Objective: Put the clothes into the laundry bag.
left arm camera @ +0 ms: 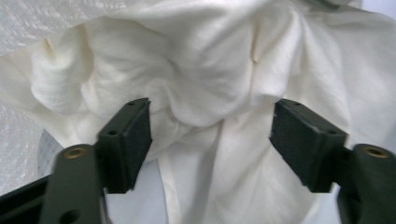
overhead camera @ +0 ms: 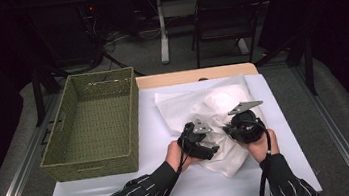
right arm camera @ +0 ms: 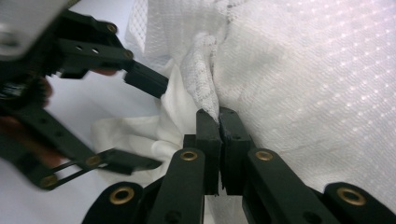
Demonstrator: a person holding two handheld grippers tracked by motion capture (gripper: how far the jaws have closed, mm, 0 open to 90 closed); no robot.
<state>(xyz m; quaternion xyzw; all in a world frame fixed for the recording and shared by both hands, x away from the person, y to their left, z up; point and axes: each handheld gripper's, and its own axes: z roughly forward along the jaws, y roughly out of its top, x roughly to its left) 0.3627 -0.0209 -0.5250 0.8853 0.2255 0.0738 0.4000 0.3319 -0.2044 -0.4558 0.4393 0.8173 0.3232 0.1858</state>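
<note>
White crumpled cloth lies mid-table, both my hand-held grippers on it. Right hand-held gripper: jaws pressed together, pinching a raised fold of the dotted mesh layer. Left hand-held gripper: jaws spread wide, a bunched ridge of smooth fabric between them, not clamped. Cloth rests on a white sheet covering the table. Green woven rectangular basket stands to the left, just apart from the cloth.
</note>
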